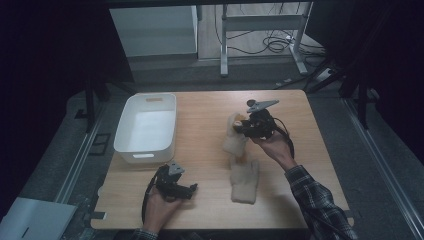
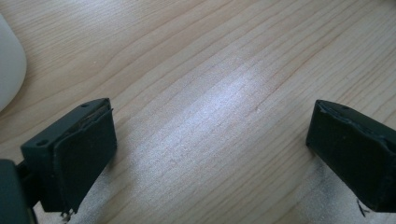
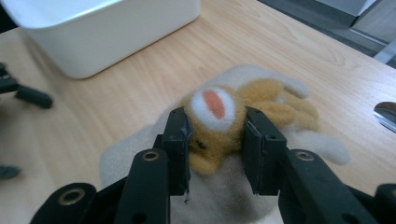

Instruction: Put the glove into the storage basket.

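Observation:
My right gripper [image 3: 215, 135] is shut on a yellow plush toy [image 3: 224, 116] with a white face and an orange patch, its cream body hanging below the jaws. In the high view the right gripper [image 1: 244, 127] holds the plush toy [image 1: 236, 134] above the middle of the wooden table [image 1: 200, 115]. A cream sock-like cloth [image 1: 244, 181] lies flat on the table near the front, under the right forearm. My left gripper [image 1: 189, 190] rests low at the front left, open. Its black pads [image 2: 84, 154] stand wide apart over bare wood with nothing between them.
A white plastic bin [image 1: 146, 127] stands at the table's left side, also seen as the white bin [image 3: 102, 28] in the right gripper view. Metal desk legs and cables [image 1: 260, 40] lie on the floor beyond the far edge. Metal rails flank the table.

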Demonstrator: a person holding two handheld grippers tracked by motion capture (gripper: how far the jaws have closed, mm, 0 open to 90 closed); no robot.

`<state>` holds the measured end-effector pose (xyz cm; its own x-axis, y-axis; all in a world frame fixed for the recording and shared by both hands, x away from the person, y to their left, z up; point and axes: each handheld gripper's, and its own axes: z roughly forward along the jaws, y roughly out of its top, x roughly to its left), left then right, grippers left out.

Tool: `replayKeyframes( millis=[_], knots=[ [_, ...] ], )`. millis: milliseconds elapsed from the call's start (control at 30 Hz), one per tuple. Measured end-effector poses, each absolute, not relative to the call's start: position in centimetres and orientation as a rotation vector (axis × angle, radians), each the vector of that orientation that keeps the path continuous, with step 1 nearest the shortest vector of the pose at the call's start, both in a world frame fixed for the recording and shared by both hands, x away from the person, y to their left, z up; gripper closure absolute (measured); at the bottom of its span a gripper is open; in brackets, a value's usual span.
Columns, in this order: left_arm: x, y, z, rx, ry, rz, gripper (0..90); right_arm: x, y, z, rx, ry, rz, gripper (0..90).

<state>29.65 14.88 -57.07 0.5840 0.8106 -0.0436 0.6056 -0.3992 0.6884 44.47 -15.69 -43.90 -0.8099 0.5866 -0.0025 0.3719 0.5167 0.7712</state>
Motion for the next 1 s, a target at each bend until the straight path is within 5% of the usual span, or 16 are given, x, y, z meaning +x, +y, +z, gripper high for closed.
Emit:
replayKeyframes(
  millis=[633, 1000],
  knots=[
    [29.7, 14.9, -57.1, 2.14, 1.121, 0.395, 1.7, 36.9, -18.3, -43.3, 0.702, 2.598, 1.2, 64.2],
    [29.7, 14.9, -57.1, 2.141, 1.121, 0.395, 1.8, 34.4, -18.7, -46.7, 0.68, 2.675, 1.159, 63.7]
  ],
)
